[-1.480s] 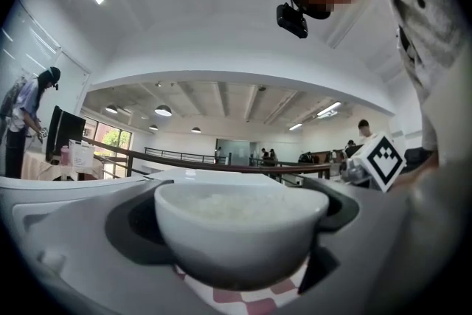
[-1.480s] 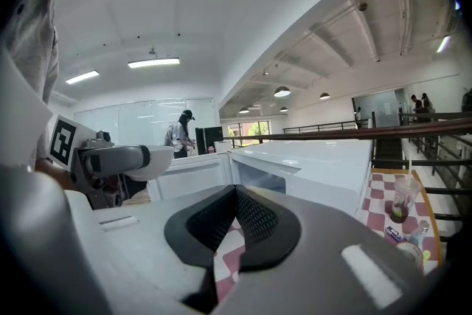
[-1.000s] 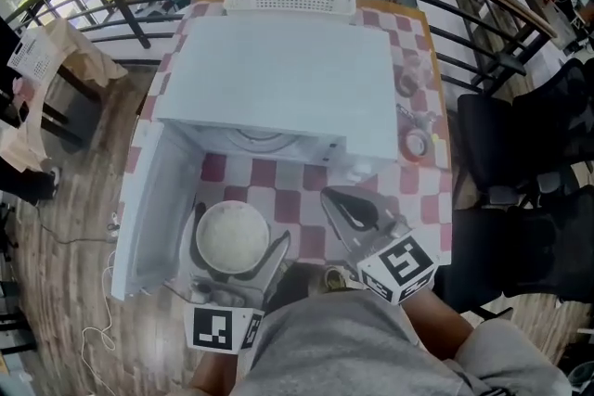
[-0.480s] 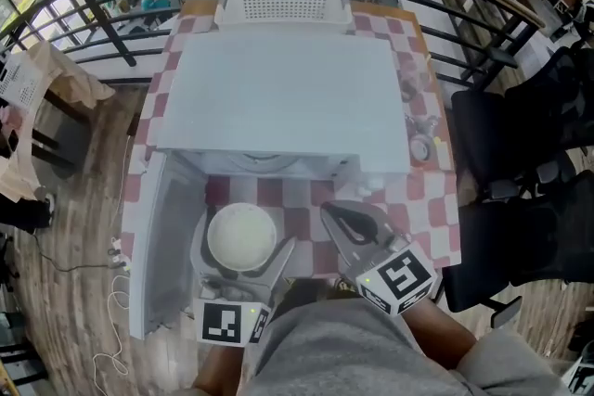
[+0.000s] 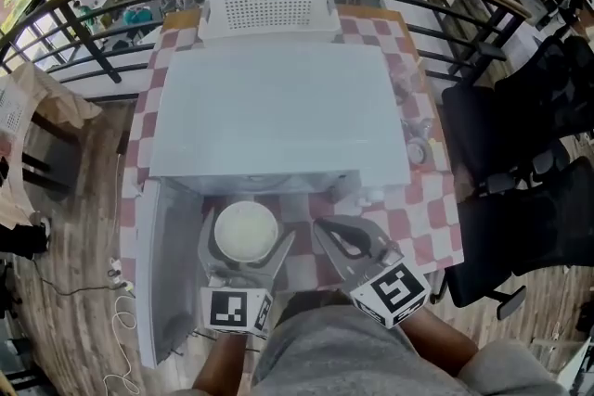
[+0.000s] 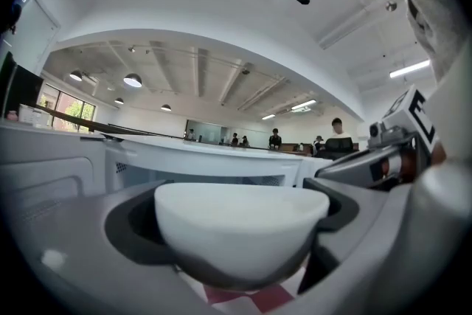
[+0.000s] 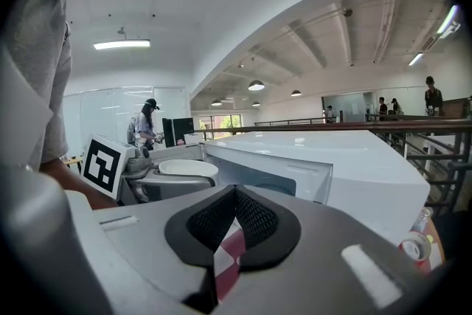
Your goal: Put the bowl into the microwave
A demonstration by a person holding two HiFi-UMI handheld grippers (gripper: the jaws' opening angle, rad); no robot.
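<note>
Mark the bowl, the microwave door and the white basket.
bowl [image 5: 246, 231]: head view, centre of its white top as seen from above.
microwave door [image 5: 169, 266]: head view, inner face of the open door.
white basket [image 5: 269, 5]: head view, middle of its perforated face.

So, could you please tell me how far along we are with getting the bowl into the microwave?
Done: the microwave door stands open, and the left gripper is shut on the white bowl. In hand: the bowl is held just in front of the opening, not yet inside. Left: carry it in, set it down, release. The right gripper is shut, empty.
</note>
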